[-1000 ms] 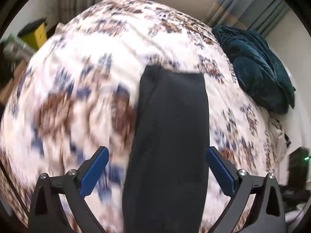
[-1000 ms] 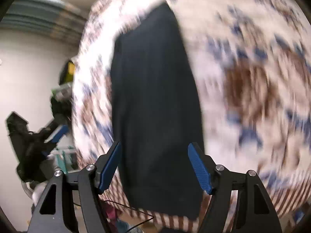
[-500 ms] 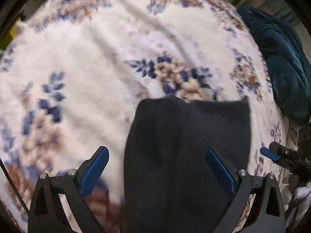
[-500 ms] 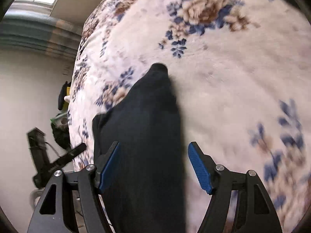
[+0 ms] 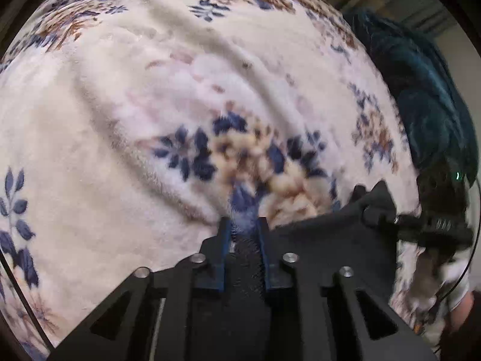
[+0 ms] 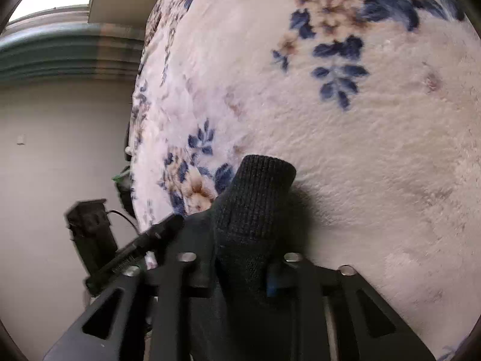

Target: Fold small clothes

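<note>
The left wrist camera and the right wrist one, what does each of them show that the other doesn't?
Only the left wrist view shows the teal blanket bunched at the bed's far edge, and the left gripper, whose jaws have just been closing, pinching the black knit garment.

Only the right wrist view shows the bare wall, the striped curtain, and a rounded end of the garment poking out past the right gripper, which has also just been closing on it.

Both show the floral blanket, the garment, and the other gripper off to one side.
</note>
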Demonstrator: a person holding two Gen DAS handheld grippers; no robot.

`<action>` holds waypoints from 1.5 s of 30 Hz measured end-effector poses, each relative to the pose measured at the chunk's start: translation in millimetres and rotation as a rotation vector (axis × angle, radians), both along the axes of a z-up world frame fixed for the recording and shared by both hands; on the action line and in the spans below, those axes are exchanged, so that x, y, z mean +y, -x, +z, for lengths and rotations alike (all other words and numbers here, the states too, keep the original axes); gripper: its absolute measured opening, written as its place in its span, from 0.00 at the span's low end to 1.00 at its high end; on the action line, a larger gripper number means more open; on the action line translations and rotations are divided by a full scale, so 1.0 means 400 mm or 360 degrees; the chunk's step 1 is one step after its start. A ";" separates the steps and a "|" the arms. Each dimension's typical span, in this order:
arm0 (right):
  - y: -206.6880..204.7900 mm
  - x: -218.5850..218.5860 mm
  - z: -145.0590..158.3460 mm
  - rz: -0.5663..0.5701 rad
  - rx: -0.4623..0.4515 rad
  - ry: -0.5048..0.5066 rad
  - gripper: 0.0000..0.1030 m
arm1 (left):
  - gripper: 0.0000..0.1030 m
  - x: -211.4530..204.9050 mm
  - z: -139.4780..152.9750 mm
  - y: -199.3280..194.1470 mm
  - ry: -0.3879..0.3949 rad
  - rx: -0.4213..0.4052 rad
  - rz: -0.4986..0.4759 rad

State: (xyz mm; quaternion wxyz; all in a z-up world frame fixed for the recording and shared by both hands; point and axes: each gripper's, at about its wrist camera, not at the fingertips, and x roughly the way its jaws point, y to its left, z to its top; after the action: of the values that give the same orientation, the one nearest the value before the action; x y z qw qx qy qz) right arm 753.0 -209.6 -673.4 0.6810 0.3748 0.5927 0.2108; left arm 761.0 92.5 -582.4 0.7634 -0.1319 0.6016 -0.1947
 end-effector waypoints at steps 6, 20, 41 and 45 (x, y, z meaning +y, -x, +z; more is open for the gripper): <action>0.068 -0.004 0.139 -0.0064 -0.0196 -0.0082 0.13 | 0.10 -0.002 0.106 0.053 0.0118 -0.0198 -0.0030; 0.694 0.172 0.464 0.0335 -0.0546 0.0085 0.12 | 0.12 0.171 0.376 0.643 0.0222 -0.0347 0.0080; 1.161 0.155 0.254 -0.0008 0.0064 0.0014 0.74 | 0.89 0.372 0.277 0.844 0.0197 -0.0009 0.0440; 1.175 0.190 0.086 -0.0280 0.0276 -0.0269 0.76 | 0.89 0.343 0.269 0.770 0.0184 0.0015 0.0356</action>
State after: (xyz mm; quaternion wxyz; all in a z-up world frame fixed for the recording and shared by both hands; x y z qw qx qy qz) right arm 282.9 -133.4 -639.1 0.6091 0.4980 0.5945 0.1662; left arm 453.0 229.7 -475.0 0.7687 -0.2430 0.5744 -0.1421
